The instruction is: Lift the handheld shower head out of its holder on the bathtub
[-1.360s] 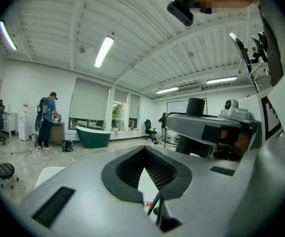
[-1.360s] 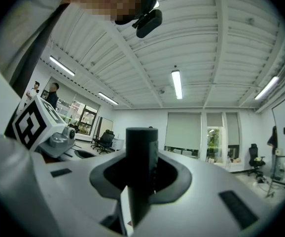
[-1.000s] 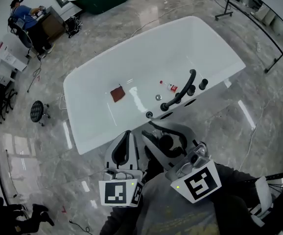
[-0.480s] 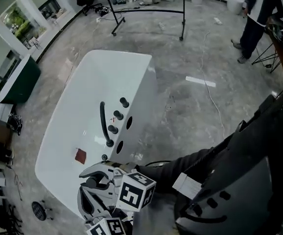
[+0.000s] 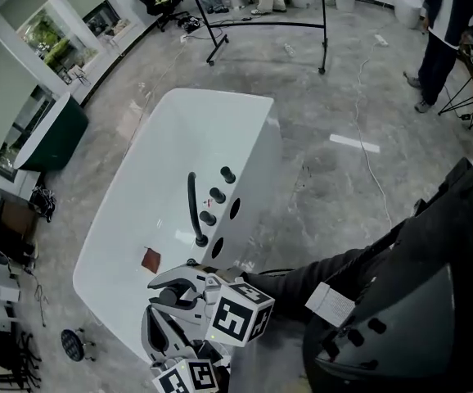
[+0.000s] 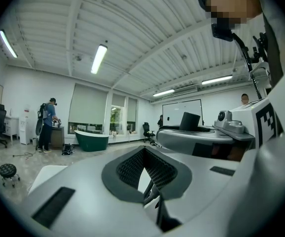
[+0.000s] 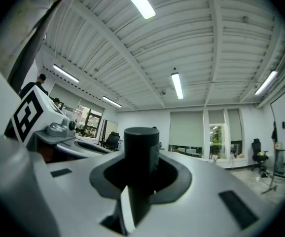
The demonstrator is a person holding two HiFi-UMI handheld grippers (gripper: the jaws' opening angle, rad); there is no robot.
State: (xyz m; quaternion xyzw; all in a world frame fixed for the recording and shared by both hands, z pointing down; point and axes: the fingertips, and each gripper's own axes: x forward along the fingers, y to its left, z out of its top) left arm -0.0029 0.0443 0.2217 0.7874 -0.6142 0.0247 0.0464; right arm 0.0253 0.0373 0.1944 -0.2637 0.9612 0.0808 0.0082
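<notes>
Bathtubs: two. A white bathtub (image 5: 245, 129) stands in the middle of the floor, and a green bathtub (image 5: 52, 137) by the windows.
Shower head: one black handheld shower head (image 5: 192, 203). It lies in its holder along the white tub's long right rim, toward the end nearer the grippers, and neither gripper touches it.
Knobs: three black knobs (image 5: 218, 195) in a row on that same rim, just outside the shower head.
Inside the white tub: one reddish-brown square (image 5: 150, 260) on the bottom, near that same end.
Left gripper (image 6: 143, 152): jaws together at the tips, with nothing between them.
Right gripper (image 7: 141, 172): clamped on one black cylinder (image 7: 141, 152) that rises between its pads.
Bystanders: two. One person (image 5: 445, 23) stands at the far right, and another person (image 6: 46, 125) is by the green tub.
Stool: one round stool (image 5: 73, 344) off the white tub's near corner.
</notes>
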